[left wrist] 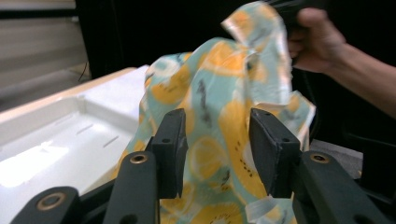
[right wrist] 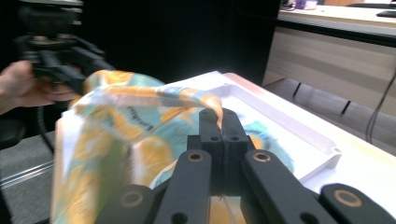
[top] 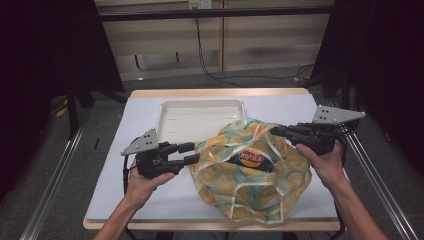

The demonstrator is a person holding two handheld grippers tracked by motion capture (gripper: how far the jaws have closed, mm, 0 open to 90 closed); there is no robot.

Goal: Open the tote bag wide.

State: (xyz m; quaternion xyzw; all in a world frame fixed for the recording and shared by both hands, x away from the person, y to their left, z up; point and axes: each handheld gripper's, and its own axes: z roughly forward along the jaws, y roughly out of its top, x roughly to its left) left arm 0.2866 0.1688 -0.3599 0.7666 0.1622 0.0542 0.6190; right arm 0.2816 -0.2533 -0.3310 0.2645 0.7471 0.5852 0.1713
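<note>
While the right gripper (top: 278,131) is pinching the rim of the fruit-patterned bag (top: 250,172) near the table's (top: 115,150) front edge, the left gripper (top: 192,153) is gaping beside the bag's other rim, gripping nothing.

white tray (top: 200,117) sits at the back of the table (top: 150,102), on a white cover sheet (top: 115,185). black cables (top: 210,65) run across the floor behind. dark curtains (top: 45,60) hang on both sides.
</note>
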